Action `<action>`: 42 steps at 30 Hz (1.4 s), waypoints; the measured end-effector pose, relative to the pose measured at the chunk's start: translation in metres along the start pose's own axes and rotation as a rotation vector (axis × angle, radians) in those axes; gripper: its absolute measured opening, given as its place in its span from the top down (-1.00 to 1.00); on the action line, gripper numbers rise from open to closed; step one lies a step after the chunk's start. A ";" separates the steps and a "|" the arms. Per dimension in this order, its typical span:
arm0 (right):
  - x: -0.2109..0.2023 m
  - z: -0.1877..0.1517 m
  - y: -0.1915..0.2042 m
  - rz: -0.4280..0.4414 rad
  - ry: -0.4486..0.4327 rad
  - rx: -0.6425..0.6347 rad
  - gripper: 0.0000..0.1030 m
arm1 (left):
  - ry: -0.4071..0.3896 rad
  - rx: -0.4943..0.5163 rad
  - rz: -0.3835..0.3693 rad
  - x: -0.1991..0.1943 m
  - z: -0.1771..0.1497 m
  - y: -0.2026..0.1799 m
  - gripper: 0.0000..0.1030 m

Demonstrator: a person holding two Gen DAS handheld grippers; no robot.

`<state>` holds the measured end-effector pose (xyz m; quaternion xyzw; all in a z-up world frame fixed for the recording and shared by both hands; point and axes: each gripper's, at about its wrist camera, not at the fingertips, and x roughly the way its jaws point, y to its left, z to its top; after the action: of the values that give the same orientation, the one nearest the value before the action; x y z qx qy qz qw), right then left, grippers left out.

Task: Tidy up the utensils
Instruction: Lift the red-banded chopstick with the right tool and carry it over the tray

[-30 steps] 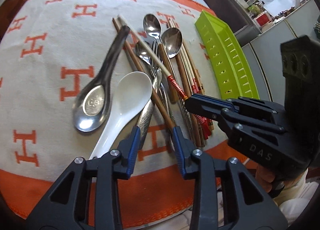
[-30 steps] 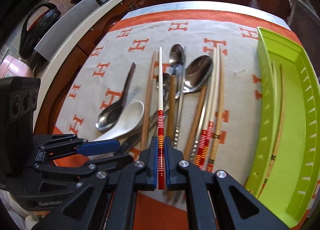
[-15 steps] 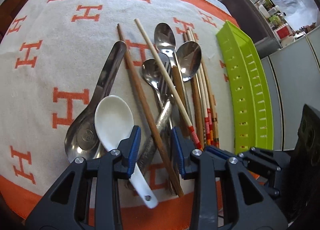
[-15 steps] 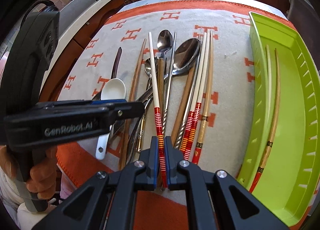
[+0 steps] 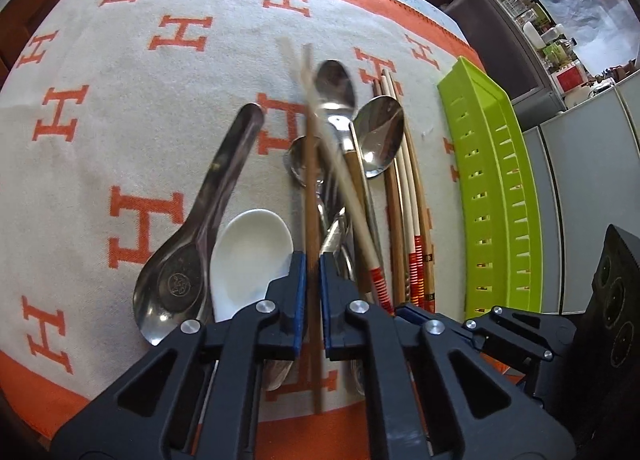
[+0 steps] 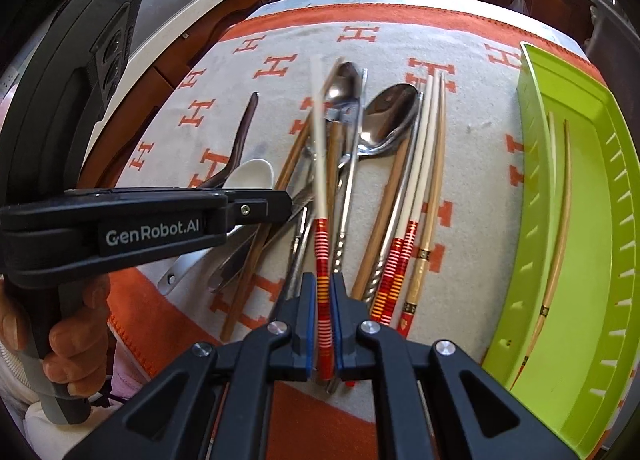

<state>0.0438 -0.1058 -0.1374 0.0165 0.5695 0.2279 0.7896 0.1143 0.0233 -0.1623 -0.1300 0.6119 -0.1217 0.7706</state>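
Right tool (image 6: 322, 324) clamps red-banded chopstick (image 6: 321, 244); two chopsticks (image 6: 560, 200) in green tray (image 6: 600, 300).

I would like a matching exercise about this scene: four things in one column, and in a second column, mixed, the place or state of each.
Things:
1. brown wooden chopstick
2. red-banded chopstick
3. white ceramic spoon
4. pale chopstick pair

Places or states:
A. lies inside the green tray
B. held in the right gripper
C. lies on the cloth beside the metal soup spoon
D. held in the left gripper

Pairs: 1-D, 2-B, 3-C, 4-A
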 end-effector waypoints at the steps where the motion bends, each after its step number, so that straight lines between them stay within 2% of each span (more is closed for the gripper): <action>1: 0.000 0.000 0.001 0.006 0.000 -0.007 0.86 | 0.005 -0.002 -0.007 0.000 -0.001 0.001 0.91; 13: 0.016 0.007 -0.003 0.074 0.049 0.036 0.86 | 0.024 -0.010 -0.034 -0.004 -0.009 0.011 0.92; 20: 0.022 0.014 -0.020 0.155 0.040 0.126 0.77 | 0.022 -0.019 -0.044 -0.005 -0.010 0.016 0.91; 25: 0.024 0.016 -0.021 0.169 0.024 0.137 0.77 | 0.021 -0.023 -0.052 -0.006 -0.011 0.018 0.92; 27: 0.025 0.017 -0.023 0.174 0.024 0.145 0.89 | 0.022 -0.027 -0.056 -0.007 -0.011 0.018 0.92; 29: 0.024 0.016 -0.024 0.161 0.024 0.147 0.89 | 0.024 -0.026 -0.063 -0.007 -0.012 0.017 0.92; 36: -0.001 0.011 -0.016 0.158 -0.035 0.146 0.89 | 0.012 -0.007 -0.079 -0.020 -0.016 0.008 0.92; 42: -0.040 0.003 -0.028 0.141 -0.115 0.174 0.89 | -0.019 0.025 -0.101 -0.041 -0.020 -0.012 0.92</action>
<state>0.0463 -0.1447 -0.1089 0.1381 0.5383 0.2313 0.7985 0.0853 0.0250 -0.1253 -0.1524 0.5956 -0.1668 0.7708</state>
